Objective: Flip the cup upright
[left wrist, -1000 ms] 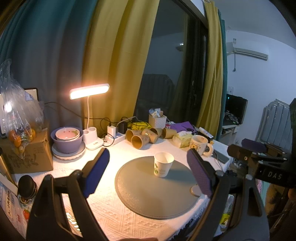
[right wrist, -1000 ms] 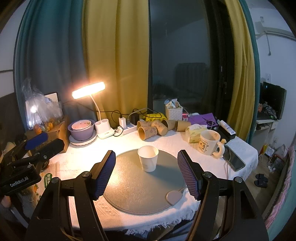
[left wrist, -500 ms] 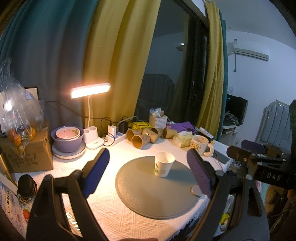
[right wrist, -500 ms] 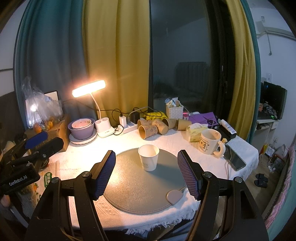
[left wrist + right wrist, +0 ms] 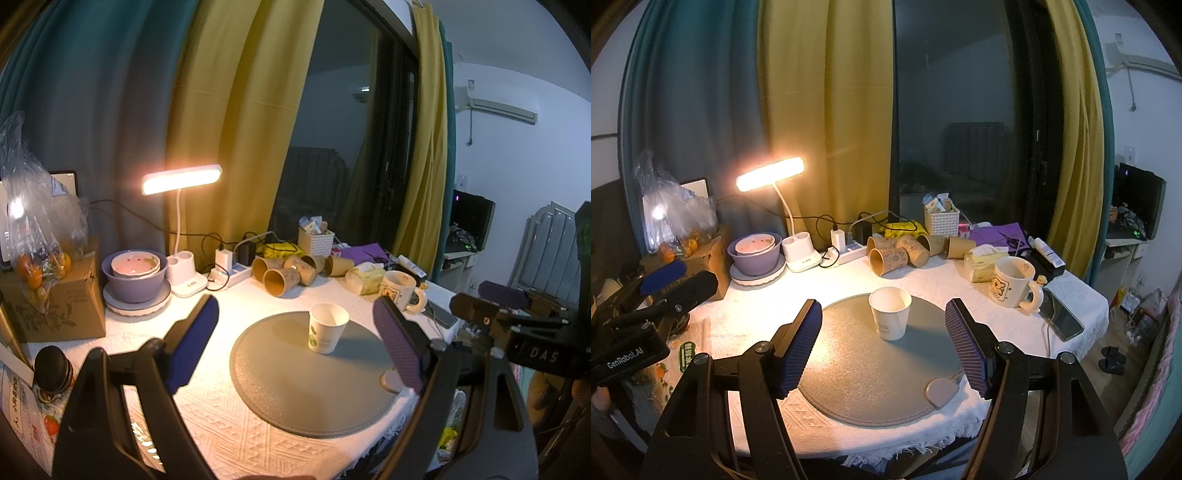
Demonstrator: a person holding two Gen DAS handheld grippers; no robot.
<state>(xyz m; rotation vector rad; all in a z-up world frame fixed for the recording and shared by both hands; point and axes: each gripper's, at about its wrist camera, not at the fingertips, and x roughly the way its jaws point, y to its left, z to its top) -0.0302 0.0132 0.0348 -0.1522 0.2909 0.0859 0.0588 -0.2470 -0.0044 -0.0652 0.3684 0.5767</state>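
Note:
A white paper cup (image 5: pixel 327 333) (image 5: pixel 890 313) stands upright, mouth up, on the far part of a round grey mat (image 5: pixel 314 384) (image 5: pixel 864 373). My left gripper (image 5: pixel 295 347) is open and empty, held back from the cup above the table's near edge. My right gripper (image 5: pixel 884 347) is open and empty, with the cup seen between its fingers but farther away. Each gripper shows in the other's view, the right one at the right (image 5: pixel 517 332), the left one at the left (image 5: pixel 646 306).
Several brown paper cups (image 5: pixel 901 251) lie on their sides at the back. A lit desk lamp (image 5: pixel 770 179), purple bowl (image 5: pixel 755 254), cardboard box (image 5: pixel 48 302), white mug (image 5: pixel 1014 282), tissue pack (image 5: pixel 984 262), phone (image 5: pixel 1063 317) and power strip (image 5: pixel 849 251) ring the mat on the white tablecloth (image 5: pixel 229 417).

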